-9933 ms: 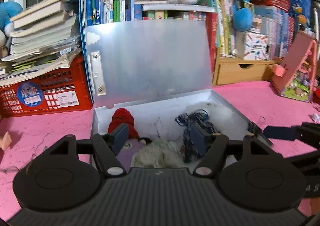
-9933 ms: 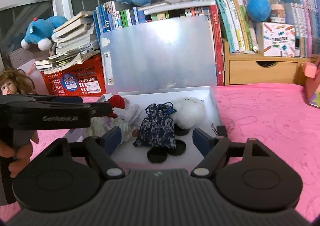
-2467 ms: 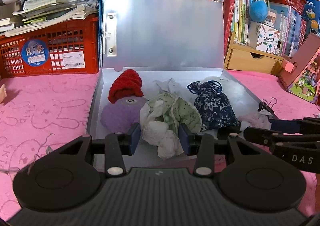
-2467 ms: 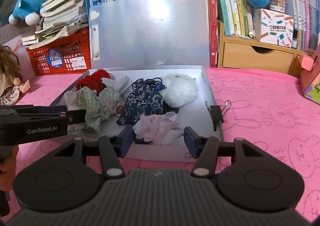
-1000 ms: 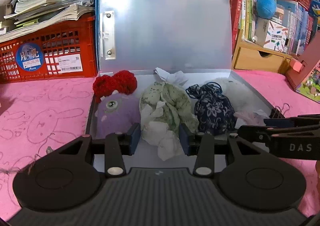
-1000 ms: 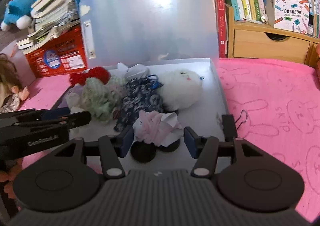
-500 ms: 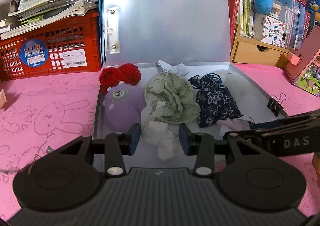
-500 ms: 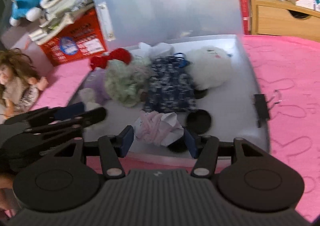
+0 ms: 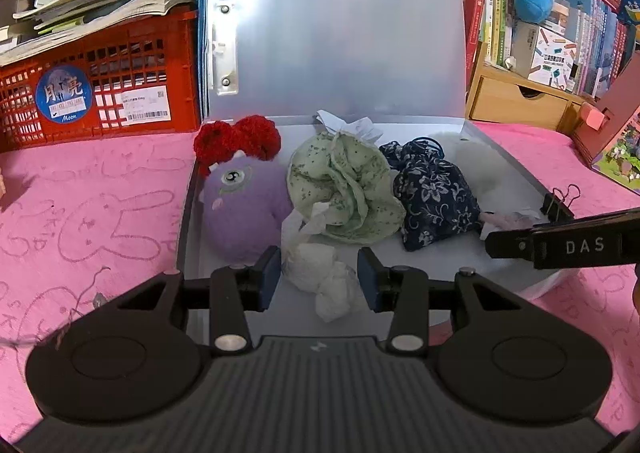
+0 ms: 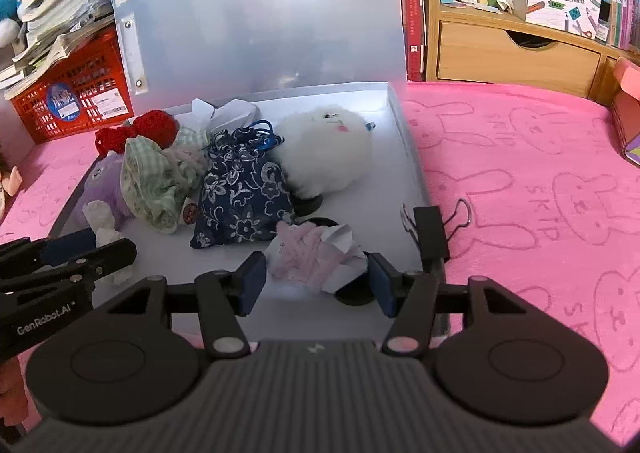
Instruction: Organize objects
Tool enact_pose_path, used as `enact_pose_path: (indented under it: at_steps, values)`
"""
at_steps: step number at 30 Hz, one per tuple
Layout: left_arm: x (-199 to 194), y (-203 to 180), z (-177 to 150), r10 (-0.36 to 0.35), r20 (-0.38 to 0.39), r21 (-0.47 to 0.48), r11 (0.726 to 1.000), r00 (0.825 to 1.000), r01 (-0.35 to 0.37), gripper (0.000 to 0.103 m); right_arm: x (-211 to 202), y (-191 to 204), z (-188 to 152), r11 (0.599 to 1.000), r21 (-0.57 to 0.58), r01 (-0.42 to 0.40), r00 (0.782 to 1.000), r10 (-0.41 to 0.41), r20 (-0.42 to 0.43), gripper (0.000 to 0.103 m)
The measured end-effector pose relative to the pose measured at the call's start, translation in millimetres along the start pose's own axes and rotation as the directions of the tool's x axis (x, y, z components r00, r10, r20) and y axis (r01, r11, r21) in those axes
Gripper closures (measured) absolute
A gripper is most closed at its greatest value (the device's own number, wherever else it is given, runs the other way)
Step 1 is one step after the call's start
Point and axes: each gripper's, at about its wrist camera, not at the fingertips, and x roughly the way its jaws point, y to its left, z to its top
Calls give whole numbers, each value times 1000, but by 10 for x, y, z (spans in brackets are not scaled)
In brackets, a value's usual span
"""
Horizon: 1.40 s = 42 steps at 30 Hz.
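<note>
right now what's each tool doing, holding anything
Left tool: shut on the white crumpled wad.
Right tool: shut on the pink and white crumpled wad.

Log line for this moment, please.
left tongs: shut on white wad | right tongs: shut on pink wad | both over open box

Both wrist views face the open box (image 9: pixel 188 213) closely.

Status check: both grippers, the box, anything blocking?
Left hand-held gripper shut on white wad. Right hand-held gripper shut on pink wad. Both over open box. Binder clip on its right wall.
</note>
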Motion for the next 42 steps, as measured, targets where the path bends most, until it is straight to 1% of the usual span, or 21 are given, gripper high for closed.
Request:
enact_pose_path:
  at_steps: [3, 7, 11, 13, 19, 23, 27, 28, 30, 32, 33, 38, 42]
  values:
    - [21, -1, 3, 3, 2, -6, 1000, 1000, -3, 55, -8, -12, -12, 1000, 2, -10, 1000, 10, 8, 42]
    - [51, -8, 10, 4, 6, -12, 1000, 1000, -4, 55, -28, 2, -41, 996, 8, -88, 996, 88, 24, 42]
    - [116, 1, 27, 4, 0, -25, 1000, 1000, -4, 54, 9, 117, -70, 998, -43, -54, 998, 56, 37, 41]
    - [159, 11, 20, 6, -5, -35, 999, 1000, -6, 54, 26, 146, -77, 998, -50, -47, 998, 49, 46, 40]
    - [174, -75, 11, 41, 12, 31, 999, 999, -41, 54, 50, 191, -98, 997, -69, -29, 997, 34, 69, 39]
    - [180, -63, 33, 41, 15, 19, 999, 999, -42, 54, 57, 222, -128, 996, -91, -9, 996, 17, 85, 39]
    - [181, -71, 36, 47, 15, 21, 999, 999, -47, 54, 61, 283, -153, 990, -139, 19, 996, -7, 91, 38]
    - [179, -74, 38, 48, 14, 20, 999, 999, -48, 54, 60, 287, -152, 990, -138, 22, 996, -9, 92, 37]
    - [169, -78, 48, 45, 6, 11, 999, 999, -45, 50, 49, 276, -147, 992, -121, 18, 996, -7, 91, 28]
    - [151, -72, 55, 22, -4, -4, 1000, 1000, -22, 38, 30, 260, -151, 995, -101, 6, 996, 3, 93, 24]
    - [139, -79, 53, 18, -6, -5, 1000, 1000, -18, 37, 19, 257, -156, 995, -95, 8, 995, 1, 96, 24]
    - [58, -117, 44, 44, 5, 14, 999, 999, -44, 30, -78, 257, -177, 995, -98, 21, 993, -9, 121, 21]
    - [-37, -120, 57, 37, 16, 12, 999, 999, -37, 27, -200, 245, -169, 995, -94, 27, 988, -13, 154, 15]
